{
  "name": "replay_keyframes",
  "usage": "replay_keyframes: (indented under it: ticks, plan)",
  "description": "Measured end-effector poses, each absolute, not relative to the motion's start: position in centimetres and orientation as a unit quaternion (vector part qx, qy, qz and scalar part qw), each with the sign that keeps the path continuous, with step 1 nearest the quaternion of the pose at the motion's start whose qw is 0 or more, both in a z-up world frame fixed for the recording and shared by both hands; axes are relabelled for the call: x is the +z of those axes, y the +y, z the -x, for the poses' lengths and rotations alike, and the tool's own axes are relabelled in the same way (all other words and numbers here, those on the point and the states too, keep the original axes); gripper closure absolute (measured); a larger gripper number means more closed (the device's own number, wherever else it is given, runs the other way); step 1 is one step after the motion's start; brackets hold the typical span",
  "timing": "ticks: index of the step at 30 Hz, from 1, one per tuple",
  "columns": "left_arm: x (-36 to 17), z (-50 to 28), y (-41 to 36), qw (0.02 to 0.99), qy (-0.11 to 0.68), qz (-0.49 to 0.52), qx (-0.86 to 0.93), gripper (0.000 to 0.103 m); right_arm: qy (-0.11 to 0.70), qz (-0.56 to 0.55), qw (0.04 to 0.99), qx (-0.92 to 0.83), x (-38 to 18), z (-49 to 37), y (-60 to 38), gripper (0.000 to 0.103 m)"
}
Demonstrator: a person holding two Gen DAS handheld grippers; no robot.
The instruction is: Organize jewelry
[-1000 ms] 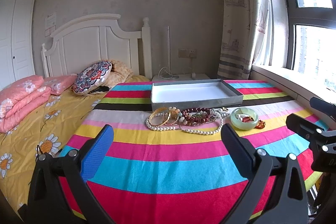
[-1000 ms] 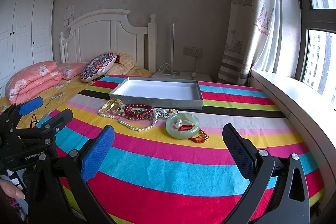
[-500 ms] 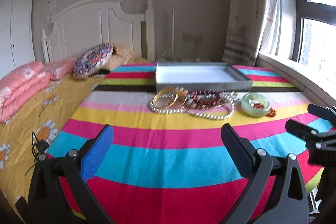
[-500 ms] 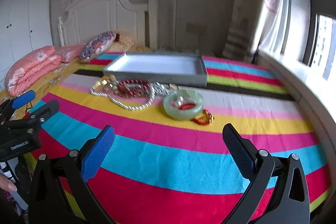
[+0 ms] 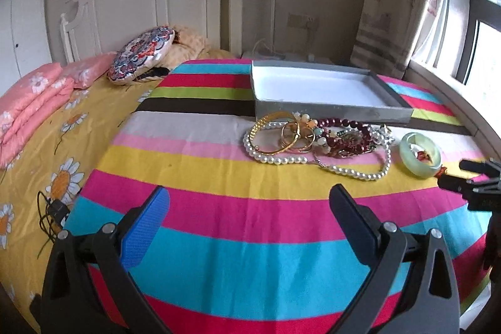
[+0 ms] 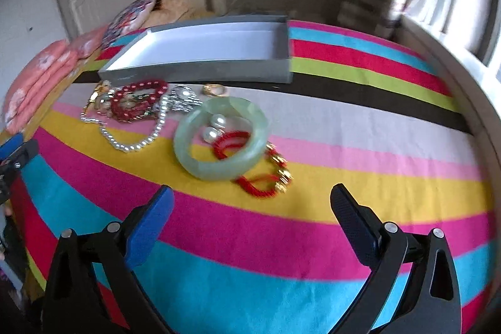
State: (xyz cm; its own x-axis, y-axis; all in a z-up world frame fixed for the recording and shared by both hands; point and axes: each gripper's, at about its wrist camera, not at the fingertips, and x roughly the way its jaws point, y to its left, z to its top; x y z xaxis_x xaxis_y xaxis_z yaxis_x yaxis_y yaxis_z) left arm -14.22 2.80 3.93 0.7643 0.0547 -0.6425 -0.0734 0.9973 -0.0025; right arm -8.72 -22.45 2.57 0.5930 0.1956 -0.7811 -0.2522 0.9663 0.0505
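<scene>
Both tools are spread wide and hold nothing: the right gripper (image 6: pixel 250 205) hangs just short of the jade bangle (image 6: pixel 220 138), the left gripper (image 5: pixel 249 205) well back from the pearl necklace (image 5: pixel 313 158). Best to close on the bangle's near rim, clear of the red cord bracelet (image 6: pixel 260 180) threaded under it, then lift it into the empty grey tray (image 6: pixel 203 52) beyond.
</scene>
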Motion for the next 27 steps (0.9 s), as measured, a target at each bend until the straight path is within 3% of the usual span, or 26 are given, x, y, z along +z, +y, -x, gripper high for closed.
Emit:
replay_keyframes:
  ticks: [9, 14, 24, 26, 27]
  plan:
    - [2.5, 10.2, 2.5, 0.917, 0.398, 0.021, -0.016, 0.002, 0.450, 0.122, 0.870, 0.162, 1.4, 4.4, -19.7, 0.006]
    - [2.8, 8.0, 3.4, 0.912, 0.408, 0.026, -0.024, 0.002, 0.441, 0.112, 0.867, 0.202, 1.3, 4.0, -19.4, 0.027]
    - [3.2, 5.0, 3.1, 0.916, 0.398, 0.025, -0.041, 0.003, 0.398, 0.098, 0.891, 0.195, 2.4, 4.9, -20.1, 0.027]
    - [3.1, 4.2, 3.1, 0.916, 0.397, 0.031, -0.053, 0.006, 0.395, 0.093, 0.893, 0.194, 2.5, 4.8, -20.2, 0.027]
    - [3.0, 3.9, 3.1, 0.915, 0.398, 0.030, -0.058, 0.012, 0.393, 0.092, 0.894, 0.194, 2.6, 4.9, -20.3, 0.027]
